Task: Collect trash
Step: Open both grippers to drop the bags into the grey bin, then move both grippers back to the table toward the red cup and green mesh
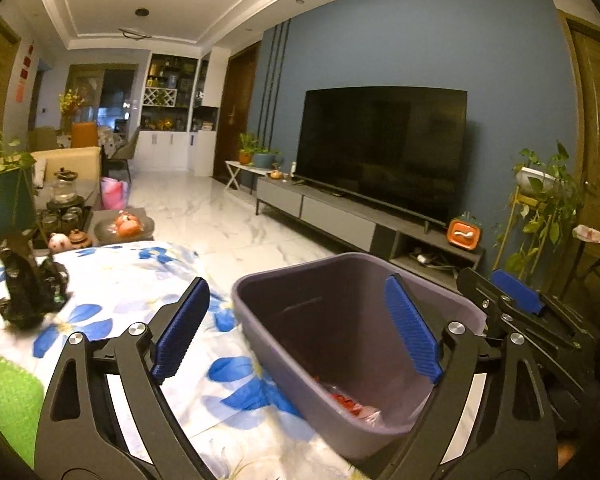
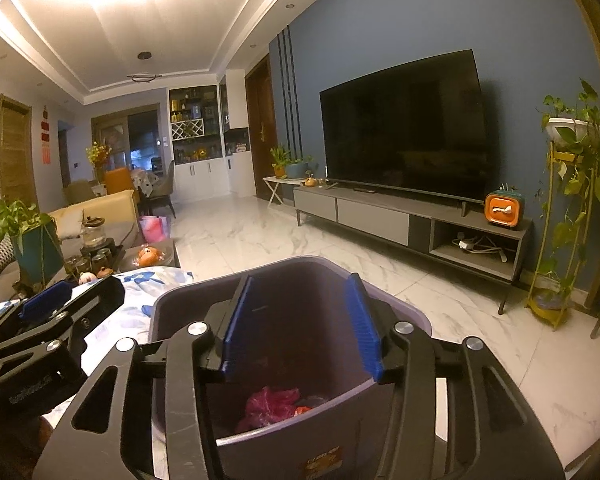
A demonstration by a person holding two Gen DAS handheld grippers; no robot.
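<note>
While the purple trash bin (image 2: 296,364) stands at the edge of the flower-print tablecloth (image 1: 132,280), its open mouth faces both grippers, with red and pink crumpled wrappers (image 2: 272,402) lying at its bottom. The bin's far rim meets open marble floor (image 2: 300,236), which runs clear to the grey TV cabinet (image 2: 412,220) under the dark television (image 2: 404,128); a plant stand (image 2: 560,236) sits at the right wall. To the bin's left the cloth lies mostly bare, bordered by a black figurine (image 1: 28,292) and a tea tray (image 1: 64,208) further back. The right gripper (image 2: 302,322) hovers over the bin's mouth, jaws partly parted, nothing between its pads. The left gripper (image 1: 300,328) is spread wide and empty, one finger over the cloth, the other over the bin's interior.
</note>
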